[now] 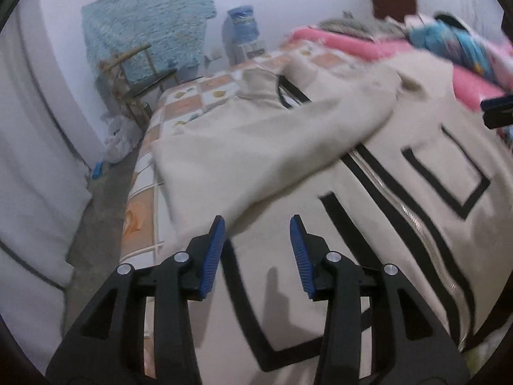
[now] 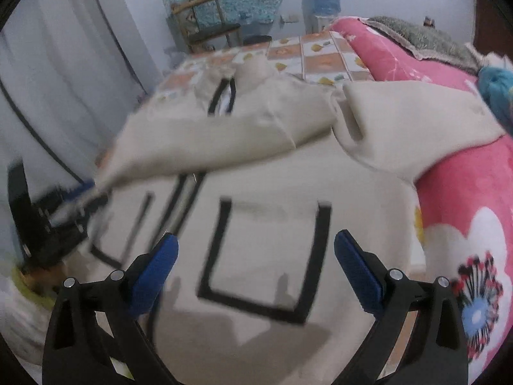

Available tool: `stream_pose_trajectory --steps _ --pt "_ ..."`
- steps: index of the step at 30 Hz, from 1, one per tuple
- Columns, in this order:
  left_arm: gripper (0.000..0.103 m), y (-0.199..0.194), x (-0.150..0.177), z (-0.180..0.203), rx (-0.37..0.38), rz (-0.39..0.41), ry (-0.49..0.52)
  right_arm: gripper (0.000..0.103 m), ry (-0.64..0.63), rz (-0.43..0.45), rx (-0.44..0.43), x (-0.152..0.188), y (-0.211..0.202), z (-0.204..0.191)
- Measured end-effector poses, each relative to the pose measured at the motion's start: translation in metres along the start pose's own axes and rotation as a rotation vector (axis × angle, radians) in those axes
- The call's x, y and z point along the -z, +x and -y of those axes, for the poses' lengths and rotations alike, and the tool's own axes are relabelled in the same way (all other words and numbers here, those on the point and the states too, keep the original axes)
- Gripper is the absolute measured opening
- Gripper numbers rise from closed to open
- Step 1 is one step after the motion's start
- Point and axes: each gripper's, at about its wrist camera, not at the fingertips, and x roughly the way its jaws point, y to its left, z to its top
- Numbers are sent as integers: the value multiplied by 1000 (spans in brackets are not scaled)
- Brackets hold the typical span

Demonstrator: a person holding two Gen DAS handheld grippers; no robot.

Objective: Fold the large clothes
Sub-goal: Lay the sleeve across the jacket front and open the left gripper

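A large beige zip jacket with black stripe and square trim lies spread on the bed; it also shows in the right wrist view. One sleeve lies folded diagonally across its front. The other sleeve lies folded at the right, against the pink blanket. My left gripper is open and empty just above the jacket's lower left part. My right gripper is open wide and empty above a black square outline. The left gripper shows blurred at the left edge of the right wrist view, by the sleeve's end.
The bed has a checked orange and white sheet. A pink flowered blanket and piled clothes lie at the right. A wooden chair, a teal cloth, a water dispenser and a white curtain stand beyond.
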Motion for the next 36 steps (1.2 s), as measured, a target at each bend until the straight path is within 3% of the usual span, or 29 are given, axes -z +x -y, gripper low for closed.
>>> stream_pose_trajectory --steps 4,8,12,17,22,27,31,36 --pt "41 8 -1 -27 20 25 -164 92 63 32 -76 -53 20 7" --pt "40 28 -8 -47 18 5 -286 76 59 -14 -89 -100 67 -11" --pt "40 64 -6 -50 -14 -101 -318 59 -17 -93 -43 -134 132 -43" --pt "40 65 6 -43 -16 -116 -266 47 -95 -213 49 -131 186 -55" --pt "41 57 17 -37 -14 -115 -213 47 -146 -228 36 -93 156 -45" --pt "41 53 18 -36 -13 -116 -210 45 -102 -276 -6 -33 115 -23" --pt "42 46 20 -36 -14 -119 -229 45 -79 -214 6 -12 75 -7" --pt "42 30 27 -34 -19 -111 -215 47 99 -111 9 -21 35 47"
